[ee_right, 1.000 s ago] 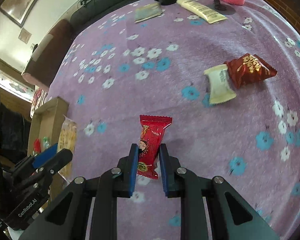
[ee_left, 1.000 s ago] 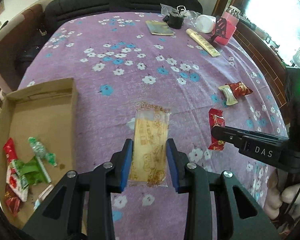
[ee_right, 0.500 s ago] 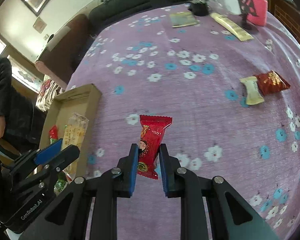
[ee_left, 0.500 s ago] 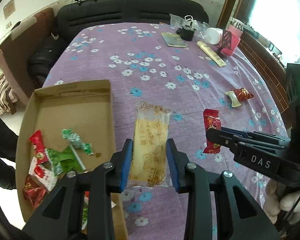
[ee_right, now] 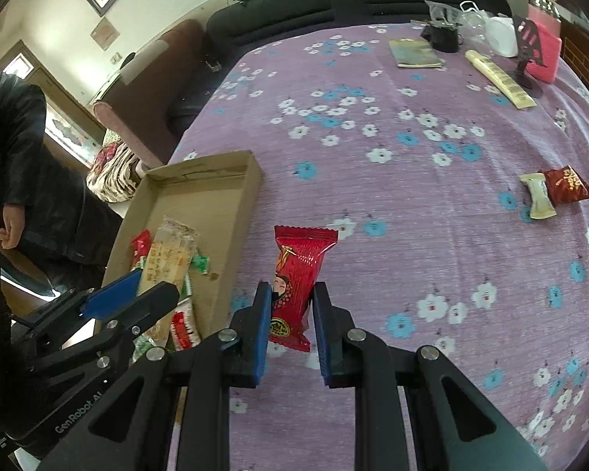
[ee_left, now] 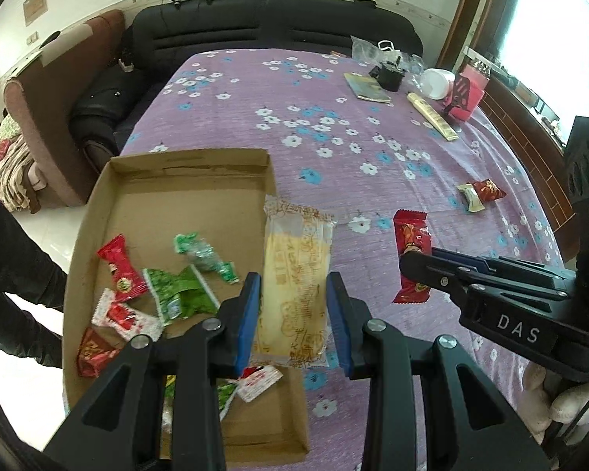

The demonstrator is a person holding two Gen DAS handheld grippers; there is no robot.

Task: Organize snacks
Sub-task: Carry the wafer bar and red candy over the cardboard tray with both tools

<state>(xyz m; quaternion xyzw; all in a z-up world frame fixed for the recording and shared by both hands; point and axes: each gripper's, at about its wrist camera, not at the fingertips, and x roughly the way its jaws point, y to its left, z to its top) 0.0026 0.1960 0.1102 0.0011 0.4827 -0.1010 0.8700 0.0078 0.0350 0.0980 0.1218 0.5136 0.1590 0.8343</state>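
Worktop (ee_left: pixel 333 90) under purple cloth with white and blue flowers, dark sofa behind it. Shallow cardboard box (ee_left: pixel 184 165) at the worktop's left edge, holding a scatter of red, green and white snack packets (ee_left: pixel 169 294).

Readable text: "DAS" in white on the side of the right gripper's body in the left wrist view; "GenRobot.AI" on the left gripper's body in the right wrist view. Print on the snack wrappers too small to read.

Left gripper (ee_left: pixel 294 314): jaws partly closed, pinching a long pale yellow wafer packet (ee_left: pixel 294 274) by its sides, packet clear of the surface, hanging over the box's right wall. Gripper tilted steeply down.

Right gripper (ee_right: pixel 292 318): jaws narrow, pinching a red snack packet (ee_right: pixel 296 274) near its lower end, packet standing up between the blue pads, above the cloth just right of the box. Also tilted down, close beside the left gripper.

Loose on the cloth far right: a small dark red packet (ee_right: pixel 567 184) touching a cream packet (ee_right: pixel 538 196). Gloved hand (ee_left: pixel 546 400) under the right gripper at bottom right of the left wrist view.
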